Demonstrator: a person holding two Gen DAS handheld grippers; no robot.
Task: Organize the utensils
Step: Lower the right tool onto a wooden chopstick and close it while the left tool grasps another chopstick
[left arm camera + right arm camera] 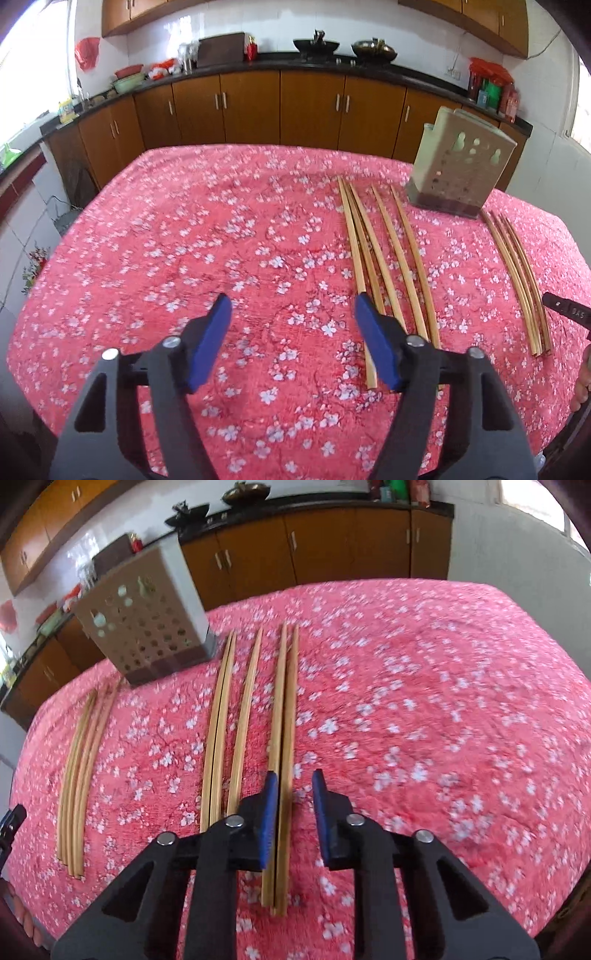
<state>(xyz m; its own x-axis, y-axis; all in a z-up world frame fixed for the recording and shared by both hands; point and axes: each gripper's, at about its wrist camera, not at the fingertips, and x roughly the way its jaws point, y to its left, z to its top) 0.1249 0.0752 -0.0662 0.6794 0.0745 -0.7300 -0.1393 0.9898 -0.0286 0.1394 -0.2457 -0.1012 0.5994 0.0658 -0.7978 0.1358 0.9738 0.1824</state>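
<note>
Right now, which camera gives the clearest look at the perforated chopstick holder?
The left wrist view: the chopstick holder stands upright there, fairly sharp, with its holes and dark base showing. In the right wrist view the same holder is closer and larger, but motion-blurred and tilted by the lens.

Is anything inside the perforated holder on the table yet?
Nothing pokes above the holder rim, and its holes show only blurred light and dark patches. The chopsticks all lie on the tablecloth. The solid walls and dark base hide the inside's bottom.
</note>
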